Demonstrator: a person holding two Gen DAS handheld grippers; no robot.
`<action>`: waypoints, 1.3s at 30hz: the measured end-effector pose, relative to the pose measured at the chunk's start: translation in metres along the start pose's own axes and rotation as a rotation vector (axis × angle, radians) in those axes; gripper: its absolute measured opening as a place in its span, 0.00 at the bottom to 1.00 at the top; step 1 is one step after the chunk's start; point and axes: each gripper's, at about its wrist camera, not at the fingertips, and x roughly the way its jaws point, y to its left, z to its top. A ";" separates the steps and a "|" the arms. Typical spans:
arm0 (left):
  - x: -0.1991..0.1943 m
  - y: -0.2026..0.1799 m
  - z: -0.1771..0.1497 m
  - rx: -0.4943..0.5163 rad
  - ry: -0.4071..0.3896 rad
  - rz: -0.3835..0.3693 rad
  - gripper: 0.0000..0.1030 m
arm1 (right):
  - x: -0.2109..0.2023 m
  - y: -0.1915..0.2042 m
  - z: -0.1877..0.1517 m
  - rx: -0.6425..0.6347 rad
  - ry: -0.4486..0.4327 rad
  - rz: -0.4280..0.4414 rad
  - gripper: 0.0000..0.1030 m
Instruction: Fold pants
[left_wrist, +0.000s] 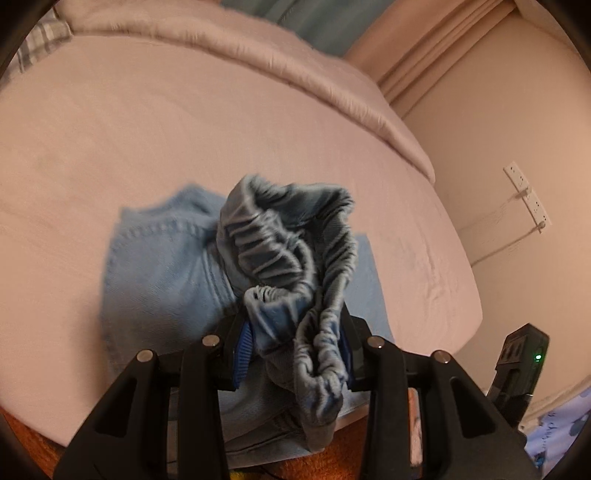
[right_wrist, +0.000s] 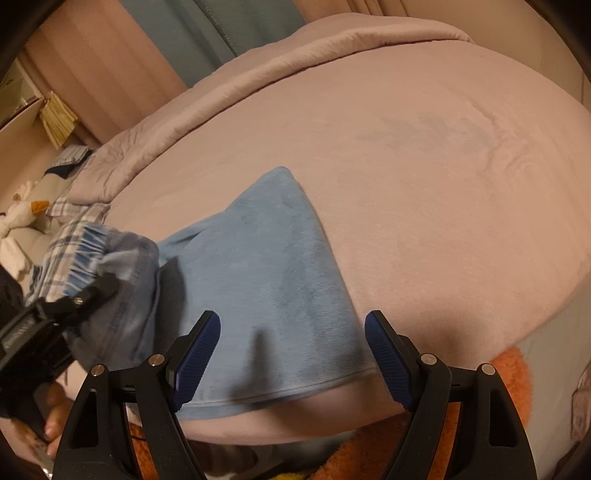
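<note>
Denim-blue pants (left_wrist: 162, 266) are seen from the left wrist, lying on the pink bed (left_wrist: 184, 129); their gathered waistband (left_wrist: 295, 258) is clenched in the left gripper (left_wrist: 295, 354). The bunch could be dragged crooked if it slips from the pads.

From the right wrist, the right gripper (right_wrist: 291, 354) is held spread and empty over the flat leg (right_wrist: 266, 258) — unpinned cloth could be pulled askew.

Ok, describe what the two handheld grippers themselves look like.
Both are matte black plastic with triangular cut-outs and round silver pins at the pivots. The right gripper has jaws lined with ribbed blue pads. The left gripper shows the same blue lining.
</note>
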 end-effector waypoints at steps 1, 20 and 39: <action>0.007 0.002 0.000 -0.014 0.024 -0.009 0.37 | 0.000 -0.001 0.000 0.004 0.002 0.000 0.78; -0.051 0.005 -0.012 0.032 -0.071 -0.083 0.99 | -0.013 0.001 0.006 -0.019 -0.052 -0.019 0.81; -0.085 0.098 -0.030 -0.122 -0.125 0.268 0.99 | 0.045 0.088 0.012 -0.231 0.067 0.082 0.99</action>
